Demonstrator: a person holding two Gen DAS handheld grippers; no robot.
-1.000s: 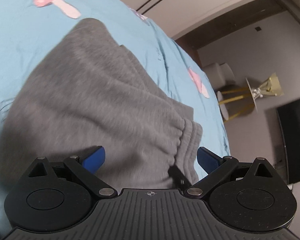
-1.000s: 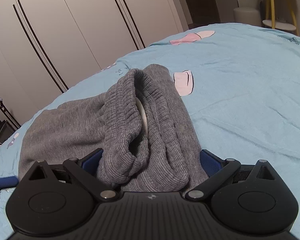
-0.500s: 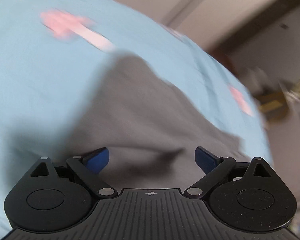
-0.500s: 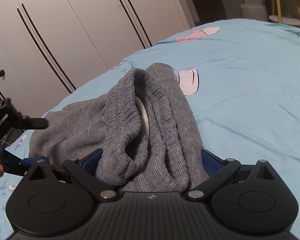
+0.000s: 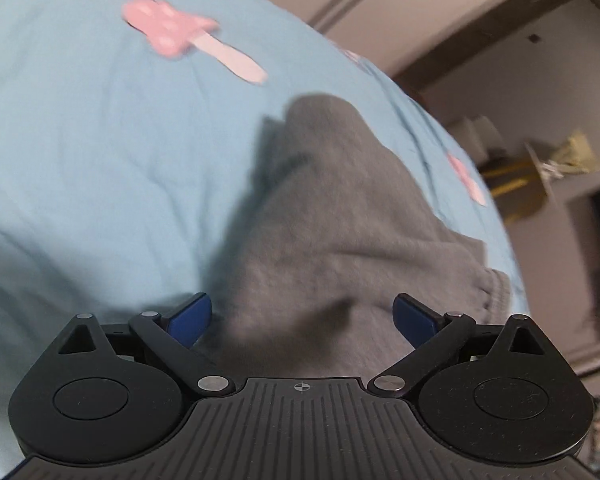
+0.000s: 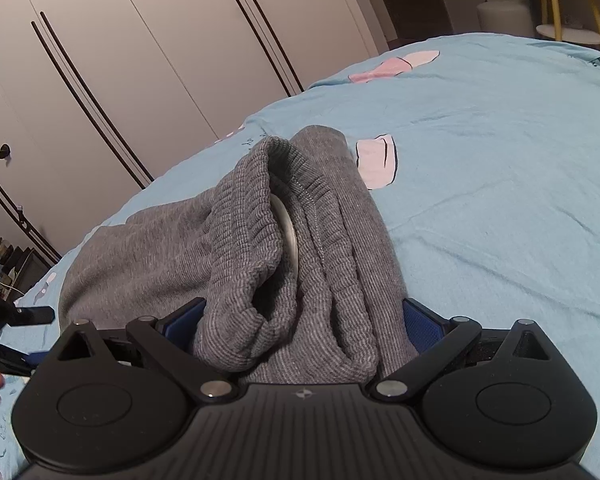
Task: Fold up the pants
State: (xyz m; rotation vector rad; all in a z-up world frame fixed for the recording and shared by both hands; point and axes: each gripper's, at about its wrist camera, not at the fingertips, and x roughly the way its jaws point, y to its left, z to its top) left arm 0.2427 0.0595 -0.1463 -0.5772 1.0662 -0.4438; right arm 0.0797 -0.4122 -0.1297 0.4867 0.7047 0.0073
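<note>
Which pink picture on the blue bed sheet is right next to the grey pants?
The pale pink square: it touches the pants, unlike the far pink bow.

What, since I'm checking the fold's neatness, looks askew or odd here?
The ribbed waistband of the grey pants is bunched in a rumpled heap between the right gripper's spread fingers, not flat on the blue sheet. It gapes, showing something pale inside that I cannot identify.

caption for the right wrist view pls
Right gripper open around the bunched waistband of grey pants on a blue bedsheet.
</note>
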